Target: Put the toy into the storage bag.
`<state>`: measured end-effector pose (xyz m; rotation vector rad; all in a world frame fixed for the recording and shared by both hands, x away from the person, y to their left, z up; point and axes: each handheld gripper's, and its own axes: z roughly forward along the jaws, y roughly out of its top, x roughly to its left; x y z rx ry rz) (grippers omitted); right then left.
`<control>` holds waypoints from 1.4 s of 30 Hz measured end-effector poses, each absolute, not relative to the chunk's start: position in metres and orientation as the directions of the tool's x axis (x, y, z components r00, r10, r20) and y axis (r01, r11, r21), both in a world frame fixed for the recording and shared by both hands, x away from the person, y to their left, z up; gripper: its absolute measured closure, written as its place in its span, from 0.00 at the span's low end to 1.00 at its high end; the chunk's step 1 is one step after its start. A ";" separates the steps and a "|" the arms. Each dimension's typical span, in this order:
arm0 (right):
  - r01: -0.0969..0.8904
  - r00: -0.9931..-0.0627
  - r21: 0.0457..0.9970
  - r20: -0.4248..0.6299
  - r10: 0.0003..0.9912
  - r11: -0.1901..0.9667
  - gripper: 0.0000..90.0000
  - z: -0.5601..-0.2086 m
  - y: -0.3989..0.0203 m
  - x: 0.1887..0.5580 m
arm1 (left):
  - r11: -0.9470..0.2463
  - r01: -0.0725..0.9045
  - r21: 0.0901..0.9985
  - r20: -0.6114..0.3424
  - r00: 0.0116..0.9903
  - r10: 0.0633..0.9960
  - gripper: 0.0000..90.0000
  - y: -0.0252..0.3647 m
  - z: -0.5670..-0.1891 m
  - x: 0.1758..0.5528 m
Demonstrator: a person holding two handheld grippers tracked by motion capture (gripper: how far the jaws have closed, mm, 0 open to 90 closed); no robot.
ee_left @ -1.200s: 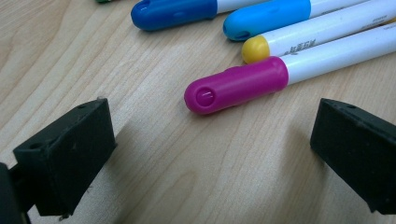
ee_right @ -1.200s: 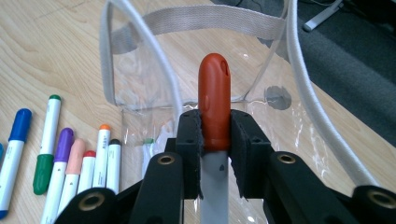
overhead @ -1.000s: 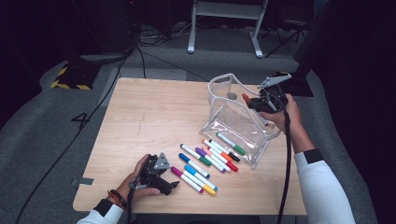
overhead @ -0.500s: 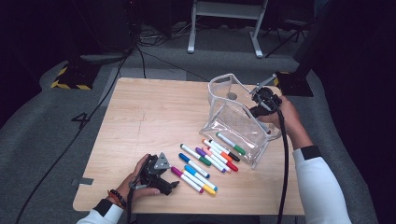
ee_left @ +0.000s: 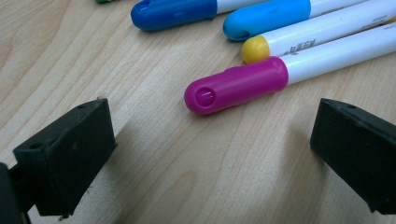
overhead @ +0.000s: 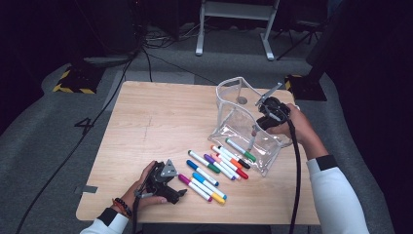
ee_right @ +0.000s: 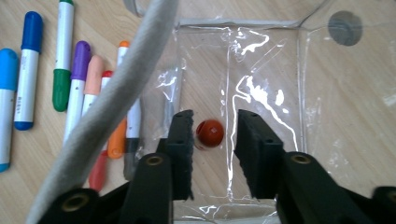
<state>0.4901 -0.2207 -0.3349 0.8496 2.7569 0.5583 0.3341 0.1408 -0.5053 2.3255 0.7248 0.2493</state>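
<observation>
**Red marker dropping into the clear pouch**

High view: the right hand-held gripper (overhead: 260, 127) is hanging over the clear pouch (overhead: 234, 109); the left hand-held gripper (overhead: 181, 193) is resting on the bench (overhead: 156, 122).

Left gripper view: its jaws are standing wide beside the magenta marker (ee_left: 236, 85), holding nothing.

Right gripper view: the jaws, having just been opening, are flanking the red marker (ee_right: 209, 132) end-on without pressing.

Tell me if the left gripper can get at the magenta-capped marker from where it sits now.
Probably yes. The left gripper has its jaws wide apart low over the table, and the magenta-capped marker lies just ahead between them with nothing in the way.
</observation>
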 end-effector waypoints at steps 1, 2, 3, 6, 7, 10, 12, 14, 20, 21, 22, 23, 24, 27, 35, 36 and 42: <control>0.498 -0.807 0.418 -0.097 0.582 0.760 0.67 -0.334 -0.221 0.490 | -0.614 0.432 0.660 -0.018 0.827 0.562 0.00 0.141 -0.505 0.334; 0.500 -0.793 0.455 -0.102 0.601 0.736 0.64 -0.330 -0.223 0.489 | -0.614 0.432 0.660 -0.018 0.827 0.562 0.00 0.141 -0.505 0.334; 0.500 -0.793 0.455 -0.102 0.601 0.736 0.64 -0.330 -0.223 0.489 | -0.614 0.432 0.660 -0.018 0.827 0.562 0.00 0.141 -0.505 0.334; 0.499 -0.766 0.501 -0.125 0.630 0.706 0.57 -0.325 -0.227 0.488 | -0.614 0.432 0.660 -0.018 0.827 0.562 0.00 0.141 -0.505 0.334; 0.496 -0.760 0.515 -0.132 0.636 0.700 0.58 -0.323 -0.228 0.487 | -0.614 0.432 0.660 -0.018 0.827 0.562 0.00 0.141 -0.505 0.334; 0.475 -0.742 0.587 -0.133 0.657 0.656 0.57 -0.314 -0.233 0.482 | -0.614 0.432 0.660 -0.018 0.827 0.562 0.00 0.141 -0.505 0.334; 0.461 -0.728 0.632 -0.133 0.673 0.623 0.55 -0.308 -0.236 0.478 | -0.614 0.432 0.660 -0.018 0.827 0.562 0.00 0.141 -0.505 0.334; 0.420 -0.731 0.680 -0.139 0.668 0.601 0.53 -0.301 -0.240 0.471 | -0.614 0.432 0.660 -0.018 0.827 0.562 0.00 0.141 -0.505 0.334; 0.307 -0.754 0.809 -0.116 0.647 0.502 0.49 -0.285 -0.252 0.441 | -0.614 0.432 0.660 -0.018 0.827 0.562 0.00 0.141 -0.505 0.334; 0.296 -0.759 0.810 -0.122 0.639 0.506 0.49 -0.284 -0.252 0.437 | -0.614 0.432 0.660 -0.018 0.827 0.562 0.00 0.141 -0.505 0.334; 0.282 -0.766 0.812 -0.131 0.629 0.512 0.49 -0.284 -0.251 0.431 | -0.615 0.432 0.660 -0.018 0.827 0.562 0.00 0.141 -0.505 0.334; 0.266 -0.769 0.816 -0.141 0.624 0.513 0.48 -0.285 -0.250 0.425 | -0.614 0.432 0.660 -0.018 0.827 0.562 0.00 0.141 -0.505 0.334; 0.251 -0.775 0.823 -0.146 0.615 0.510 0.48 -0.285 -0.250 0.418 | -0.614 0.432 0.661 -0.018 0.826 0.563 0.00 0.141 -0.505 0.334; 0.207 -0.799 0.835 -0.158 0.581 0.511 0.48 -0.289 -0.247 0.398 | -0.612 0.433 0.662 -0.017 0.825 0.565 0.00 0.141 -0.505 0.333; 0.166 -0.861 0.842 -0.131 0.492 0.514 0.50 -0.318 -0.236 0.353 | -0.612 0.434 0.661 -0.016 0.824 0.567 0.00 0.141 -0.505 0.333; 0.166 -0.866 0.844 -0.122 0.485 0.510 0.51 -0.325 -0.234 0.348 | -0.612 0.434 0.661 -0.016 0.823 0.567 0.00 0.141 -0.505 0.333; 0.180 -0.880 0.821 -0.112 0.461 0.543 0.56 -0.368 -0.225 0.334 | -0.610 0.437 0.660 -0.017 0.821 0.570 0.00 0.141 -0.505 0.333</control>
